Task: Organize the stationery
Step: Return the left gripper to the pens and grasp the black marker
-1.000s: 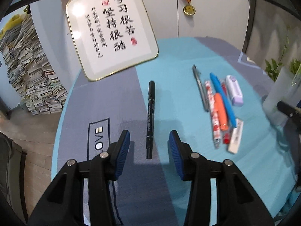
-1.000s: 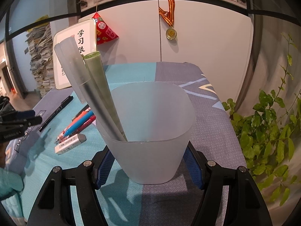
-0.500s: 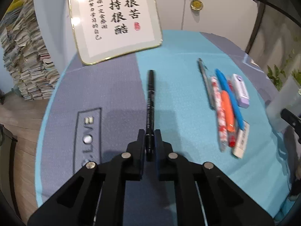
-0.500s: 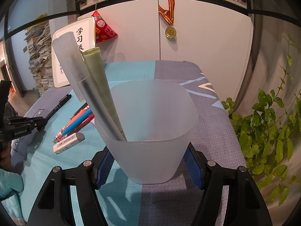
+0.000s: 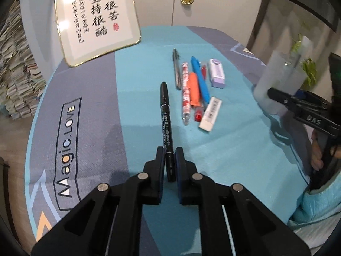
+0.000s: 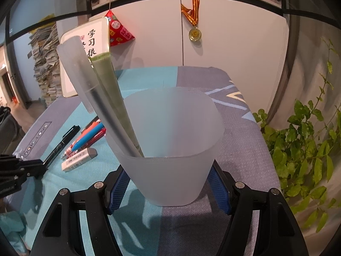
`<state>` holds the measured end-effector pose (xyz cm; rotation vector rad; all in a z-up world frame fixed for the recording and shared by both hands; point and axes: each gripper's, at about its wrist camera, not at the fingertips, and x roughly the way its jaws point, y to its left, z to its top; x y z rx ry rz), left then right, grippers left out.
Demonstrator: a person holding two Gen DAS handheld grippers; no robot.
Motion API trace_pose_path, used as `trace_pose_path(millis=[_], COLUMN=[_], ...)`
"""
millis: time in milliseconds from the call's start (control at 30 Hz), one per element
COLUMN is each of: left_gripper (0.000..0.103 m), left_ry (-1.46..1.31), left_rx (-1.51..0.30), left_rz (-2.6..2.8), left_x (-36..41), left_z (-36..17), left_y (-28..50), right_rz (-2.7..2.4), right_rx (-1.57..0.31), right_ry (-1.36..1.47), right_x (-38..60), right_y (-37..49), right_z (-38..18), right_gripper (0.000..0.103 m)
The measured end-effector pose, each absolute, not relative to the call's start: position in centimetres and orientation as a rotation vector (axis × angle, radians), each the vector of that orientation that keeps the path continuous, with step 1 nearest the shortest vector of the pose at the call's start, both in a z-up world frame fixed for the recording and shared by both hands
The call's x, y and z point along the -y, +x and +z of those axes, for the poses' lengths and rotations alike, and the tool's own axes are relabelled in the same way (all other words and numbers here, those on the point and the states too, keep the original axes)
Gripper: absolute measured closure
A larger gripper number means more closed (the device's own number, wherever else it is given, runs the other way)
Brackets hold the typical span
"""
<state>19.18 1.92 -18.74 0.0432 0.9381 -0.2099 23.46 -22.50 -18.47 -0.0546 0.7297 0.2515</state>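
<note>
My left gripper [image 5: 170, 162] is shut on the near end of a black marker [image 5: 165, 119] and holds it raised over the blue cloth; the marker [image 6: 61, 141] also shows in the right wrist view. Beyond it lie several pens [image 5: 192, 87], a purple eraser [image 5: 216, 73] and a white eraser [image 5: 210, 114]. My right gripper [image 6: 168, 188] is shut on a frosted plastic cup [image 6: 170, 147], which holds two rulers [image 6: 100, 93]. The cup [image 5: 277, 85] stands at the right in the left wrist view.
A framed calligraphy sign [image 5: 96, 19] leans at the back of the table. A paper stack [image 5: 15, 68] stands on the floor to the left. A leafy plant [image 6: 304, 145] is off the table's right edge. A medal [image 6: 194, 34] hangs on the cabinet.
My left gripper closed on the black marker, then lifted it off the cloth and carried it to the right, towards the pens. The right gripper keeps its hold on the cup.
</note>
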Motion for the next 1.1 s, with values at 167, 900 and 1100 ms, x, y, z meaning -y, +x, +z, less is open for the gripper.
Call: trace_pose_path(millis=[167,900,1100], left_gripper=[0.089,0.086,0.091], left_ry=[0.071,0.077,0.096], left_rx=[-0.889,-0.988,-0.982], left_rz=[-0.228,-0.153,-0.143], left_x=[-1.1,-0.9,0.0], left_z=[-17.0,-19.4,-19.3], left_y=[19.6,28.6,29.5], right_rz=[0.264,0.259,0.261], right_rx=[-0.718,-0.743,-0.743], right_ry=[-0.033,-0.059,-0.056], right_x=[22.9,22.5,22.5], right_y=[23.0,23.1,23.1], right_z=[-18.3,-18.6,-18.6], right_gripper=[0.033,0.033,0.033])
